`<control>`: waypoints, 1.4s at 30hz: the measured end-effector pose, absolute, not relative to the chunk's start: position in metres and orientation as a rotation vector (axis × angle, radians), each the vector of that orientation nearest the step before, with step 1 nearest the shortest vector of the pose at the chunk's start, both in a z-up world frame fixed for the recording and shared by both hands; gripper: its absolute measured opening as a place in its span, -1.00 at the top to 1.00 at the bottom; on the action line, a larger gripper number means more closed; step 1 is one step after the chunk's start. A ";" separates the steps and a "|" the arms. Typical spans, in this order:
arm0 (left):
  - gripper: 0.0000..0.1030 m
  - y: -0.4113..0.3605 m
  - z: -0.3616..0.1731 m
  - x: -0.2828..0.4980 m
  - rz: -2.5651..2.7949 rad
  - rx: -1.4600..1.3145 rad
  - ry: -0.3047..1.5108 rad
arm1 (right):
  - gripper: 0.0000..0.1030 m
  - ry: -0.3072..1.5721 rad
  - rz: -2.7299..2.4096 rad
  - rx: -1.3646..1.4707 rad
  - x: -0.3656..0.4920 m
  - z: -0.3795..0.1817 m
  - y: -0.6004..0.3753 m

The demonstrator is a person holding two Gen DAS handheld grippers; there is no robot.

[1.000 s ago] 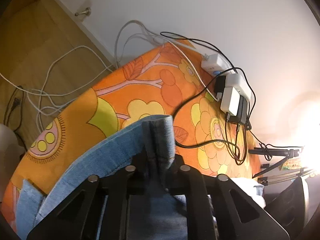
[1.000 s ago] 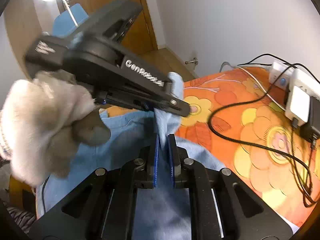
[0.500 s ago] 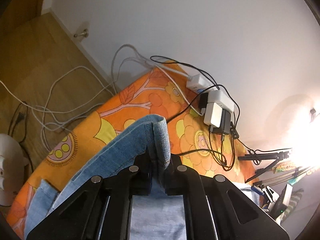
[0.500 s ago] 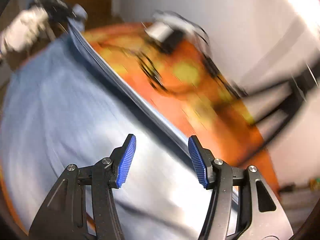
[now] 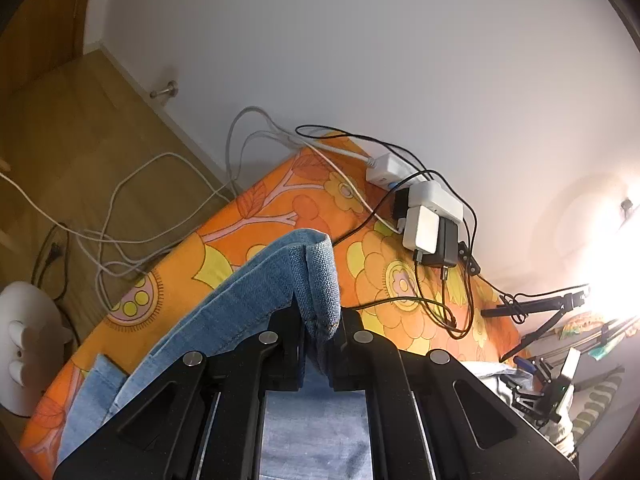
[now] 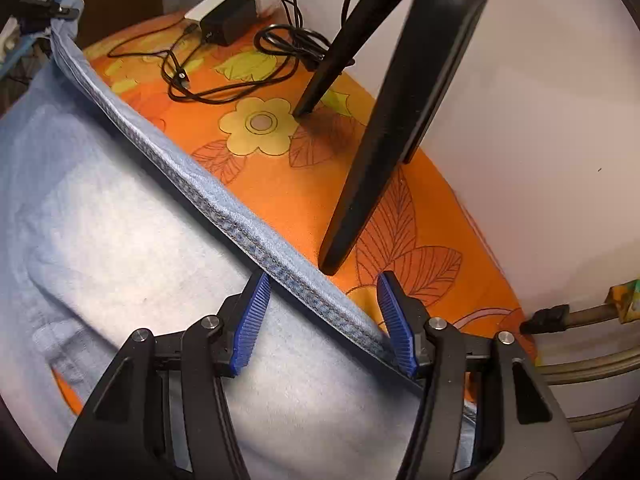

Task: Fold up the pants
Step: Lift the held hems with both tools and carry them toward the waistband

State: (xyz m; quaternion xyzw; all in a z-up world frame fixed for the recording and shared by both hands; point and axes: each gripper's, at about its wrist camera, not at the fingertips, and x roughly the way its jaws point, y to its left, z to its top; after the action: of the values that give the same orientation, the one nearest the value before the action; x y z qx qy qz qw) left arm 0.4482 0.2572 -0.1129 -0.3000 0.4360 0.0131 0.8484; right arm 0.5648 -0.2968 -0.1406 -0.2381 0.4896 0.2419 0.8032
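We hold the pants [image 5: 256, 296] by one corner of the hem: our left gripper [image 5: 318, 336] is clamped tight on that fold of denim, lifting it off the orange flowered bedspread [image 5: 280, 208]. A second ago our right gripper [image 6: 324, 320] was pinching the same corner beside the left one; now it has let go and slid along the edge, and its blue pads [image 6: 252, 320] stand apart on either side of the stitched hem edge [image 6: 224, 204], not pressing it. Seen from there, the edge runs taut away from the right gripper up to the left gripper [image 6: 40, 4], far off at its other end.

The rest of the pants lies on the bedspread, on the side of the hem edge away from the black tripod legs [image 6: 384, 132] and the chargers [image 6: 228, 8]. We judge that the right gripper is placed to close on the edge here, so both ends can be carried over for the fold.
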 end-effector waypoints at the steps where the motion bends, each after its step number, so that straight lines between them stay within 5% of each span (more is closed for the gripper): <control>1: 0.88 0.258 -0.112 0.447 0.028 -0.634 0.913 | -0.10 1.050 0.524 -0.507 0.564 -0.140 -0.299; 7: 0.89 0.255 -0.106 0.443 0.032 -0.617 0.908 | 0.83 1.076 0.516 -0.503 0.557 -0.143 -0.298; 16: 0.89 0.256 -0.064 0.437 0.030 -0.628 0.838 | 0.90 0.936 0.391 -0.495 0.529 -0.079 -0.292; 25: 0.89 0.261 -0.031 0.370 -0.003 -0.577 0.803 | 0.93 0.792 0.387 -0.498 0.412 0.004 -0.298; 42: 0.90 0.285 -0.141 0.202 0.107 -0.711 0.930 | 0.94 0.917 0.584 -0.540 0.236 -0.028 -0.247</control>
State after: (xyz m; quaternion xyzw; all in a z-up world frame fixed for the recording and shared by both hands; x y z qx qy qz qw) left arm 0.2016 0.2846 -0.1409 -0.3356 0.4386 0.0505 0.8321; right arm 0.2364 -0.2470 -0.0276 -0.2539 0.4309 0.2746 0.8213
